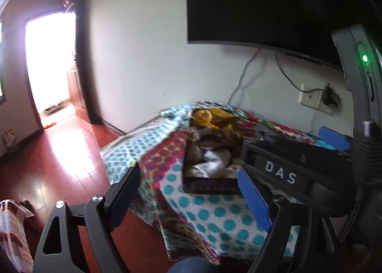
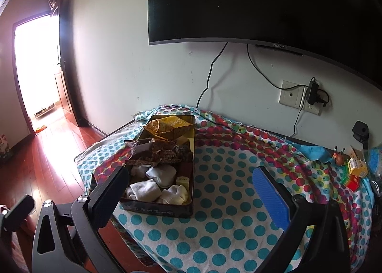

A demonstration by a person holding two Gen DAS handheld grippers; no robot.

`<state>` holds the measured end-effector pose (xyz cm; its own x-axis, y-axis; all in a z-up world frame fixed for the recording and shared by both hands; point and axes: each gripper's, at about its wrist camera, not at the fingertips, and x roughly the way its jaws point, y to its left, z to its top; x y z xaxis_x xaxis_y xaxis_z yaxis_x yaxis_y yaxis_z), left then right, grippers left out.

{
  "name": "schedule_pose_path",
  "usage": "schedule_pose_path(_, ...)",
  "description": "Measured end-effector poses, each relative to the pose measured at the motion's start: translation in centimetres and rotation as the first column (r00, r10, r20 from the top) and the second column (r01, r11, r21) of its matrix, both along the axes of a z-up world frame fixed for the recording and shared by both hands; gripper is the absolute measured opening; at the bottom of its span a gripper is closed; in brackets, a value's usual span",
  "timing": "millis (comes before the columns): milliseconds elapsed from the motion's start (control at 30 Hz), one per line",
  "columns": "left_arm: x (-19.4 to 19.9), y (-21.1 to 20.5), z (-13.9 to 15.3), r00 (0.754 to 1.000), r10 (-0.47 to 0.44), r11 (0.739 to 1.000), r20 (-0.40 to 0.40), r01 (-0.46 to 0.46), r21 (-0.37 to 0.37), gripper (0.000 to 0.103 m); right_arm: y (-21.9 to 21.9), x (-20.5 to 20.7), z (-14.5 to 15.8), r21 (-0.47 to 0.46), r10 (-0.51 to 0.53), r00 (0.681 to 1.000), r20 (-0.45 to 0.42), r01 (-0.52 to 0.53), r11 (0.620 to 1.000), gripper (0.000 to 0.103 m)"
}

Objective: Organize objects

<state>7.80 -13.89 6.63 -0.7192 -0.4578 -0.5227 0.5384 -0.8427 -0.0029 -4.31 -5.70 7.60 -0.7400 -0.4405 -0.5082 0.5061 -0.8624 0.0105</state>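
Observation:
A dark rectangular tin (image 2: 157,211) stands on the polka-dot cloth at the table's left end. It holds white socks (image 2: 152,184), brown wrappers (image 2: 162,151) and yellow packets (image 2: 172,125). It also shows in the left wrist view (image 1: 210,187). My right gripper (image 2: 191,191) is open and empty, hovering over the tin's near end. My left gripper (image 1: 188,191) is open and empty, to the left of and in front of the tin. The right gripper's body (image 1: 286,168) crosses the left wrist view beside the tin.
The cloth-covered table (image 2: 238,201) stands against a white wall under a black TV (image 2: 262,3). Small coloured boxes and a figurine (image 2: 353,168) sit at the table's right end. A wall socket with a charger (image 2: 310,91) is behind. Red wooden floor (image 2: 55,153) and a bright doorway lie left.

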Motion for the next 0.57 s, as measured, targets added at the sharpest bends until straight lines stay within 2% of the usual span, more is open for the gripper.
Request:
schedule_pose_path(167,-0.54,-0.11,-0.52,1.000,-0.016,1.000,0.005,0.016,0.024,0.086,0.53,-0.37,-0.43,-0.001,-0.010,1.000,0.013,0.010,1.000,0.103)
schedule_pose_path(367,-0.46,0.39,-0.61,1.000,-0.020,1.000,-0.019,0.020,0.004,0.086,0.79,-0.48,-0.57,0.000,-0.011,1.000,0.016,0.011,1.000,0.103)
schedule_pose_path(567,-0.59,0.26,-0.63,0.999,-0.030,0.999,-0.011,0.030,0.029,0.086,0.83,-0.51,-0.63,0.000,-0.007,1.000,0.018,0.007,1.000,0.103)
